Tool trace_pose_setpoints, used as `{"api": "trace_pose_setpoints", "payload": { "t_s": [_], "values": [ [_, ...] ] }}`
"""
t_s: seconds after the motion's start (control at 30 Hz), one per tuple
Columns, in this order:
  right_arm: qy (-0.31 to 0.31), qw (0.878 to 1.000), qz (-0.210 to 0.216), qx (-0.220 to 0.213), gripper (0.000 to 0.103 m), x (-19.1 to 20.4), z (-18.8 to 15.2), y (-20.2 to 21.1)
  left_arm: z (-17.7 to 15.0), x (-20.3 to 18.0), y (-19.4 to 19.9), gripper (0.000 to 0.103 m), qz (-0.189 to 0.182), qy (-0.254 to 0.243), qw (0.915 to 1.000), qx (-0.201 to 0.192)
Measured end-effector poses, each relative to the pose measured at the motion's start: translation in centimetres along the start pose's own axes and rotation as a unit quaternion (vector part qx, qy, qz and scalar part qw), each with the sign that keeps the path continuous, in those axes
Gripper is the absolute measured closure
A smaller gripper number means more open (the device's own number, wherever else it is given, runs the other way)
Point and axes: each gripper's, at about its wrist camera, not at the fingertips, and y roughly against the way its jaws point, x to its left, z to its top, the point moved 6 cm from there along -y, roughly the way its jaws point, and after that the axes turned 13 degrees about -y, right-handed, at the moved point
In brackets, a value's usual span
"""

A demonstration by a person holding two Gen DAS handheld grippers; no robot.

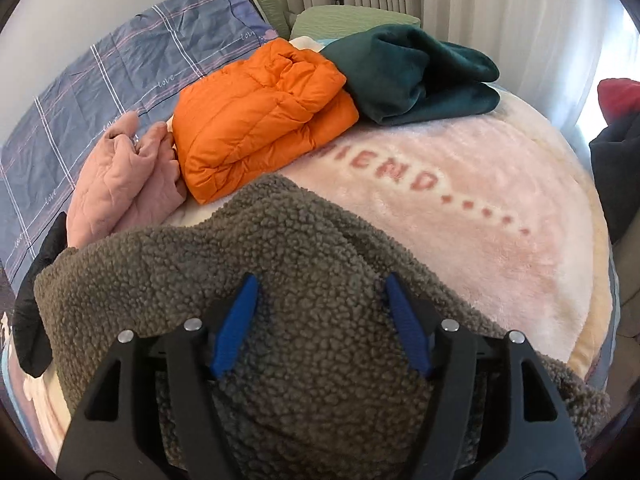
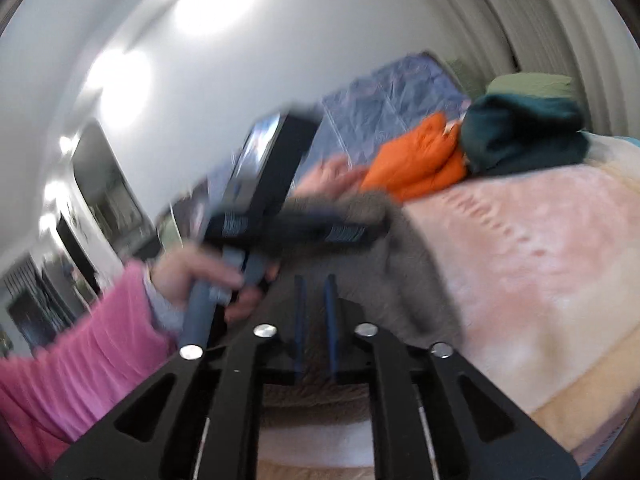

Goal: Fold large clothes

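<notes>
A brown-grey sherpa fleece garment (image 1: 280,264) lies bunched on the pink blanket (image 1: 500,208) of a bed. My left gripper (image 1: 320,284) is open, its blue fingers (image 1: 236,324) spread over the fleece and resting on it. In the blurred right wrist view, my right gripper (image 2: 315,280) has its blue fingers (image 2: 330,320) nearly together with fleece (image 2: 400,264) between them. The left gripper's body and the hand holding it (image 2: 200,276) show there, just left of my right gripper.
A folded orange puffer jacket (image 1: 260,120), a folded dark green fleece (image 1: 420,76) and a pink quilted garment (image 1: 128,184) lie at the back of the bed. A blue plaid quilt (image 1: 100,80) is at left, green pillows (image 1: 348,20) by the curtain. Dark clothes (image 1: 616,168) sit at right.
</notes>
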Motion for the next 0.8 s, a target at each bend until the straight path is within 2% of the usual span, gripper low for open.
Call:
{"api": "trace_pose_setpoints", "payload": {
  "t_s": [0.03,0.07,0.13,0.23,0.4,0.5,0.6,0.63,0.67,0.73,0.8],
  "values": [
    [-0.006,0.999,-0.046,0.010,0.092,-1.3,-0.9,-1.9,0.0,0.3,-0.7,0.033,-0.006,0.011,0.9999,0.002],
    [-0.019,0.998,-0.060,0.009,0.096,-2.1,-1.3,-2.6,0.0,0.6,-1.6,0.032,-0.003,0.020,0.9997,0.012],
    [-0.043,0.997,-0.062,-0.002,0.098,-3.3,-1.3,-3.1,0.3,0.7,-2.5,0.032,0.009,0.020,0.9995,0.024],
    [-0.034,0.997,-0.074,0.007,0.098,-2.9,-1.2,-2.8,0.5,0.4,-2.2,0.031,0.018,0.011,0.9995,0.024],
    [-0.008,0.996,-0.087,0.015,0.098,-1.9,-1.5,-3.2,0.2,1.7,0.9,0.032,-0.006,0.048,0.9986,-0.019],
    [0.010,0.994,-0.106,0.005,0.098,-2.3,-1.8,-3.4,0.0,3.5,4.6,0.027,0.021,0.074,0.9953,-0.059],
    [0.009,0.994,-0.105,0.007,0.098,-2.2,-1.9,-3.3,-0.8,5.0,8.2,0.027,0.058,0.039,0.9927,-0.099],
    [0.008,0.995,-0.103,0.009,0.098,-2.3,-1.9,-3.3,-1.4,5.6,9.2,0.032,0.073,0.015,0.9917,-0.105],
    [0.008,0.995,-0.100,0.011,0.098,-2.4,-1.8,-3.3,-1.8,5.9,9.5,0.047,0.076,0.004,0.9917,-0.103],
    [0.007,0.995,-0.098,0.013,0.098,-2.6,-1.7,-3.5,-3.1,7.9,9.0,0.065,0.079,0.004,0.9939,-0.077],
    [0.011,0.995,-0.099,0.012,0.098,-2.5,-1.8,-3.4,-4.2,9.9,7.8,0.070,0.079,0.036,0.9947,-0.056]
  ]
}}
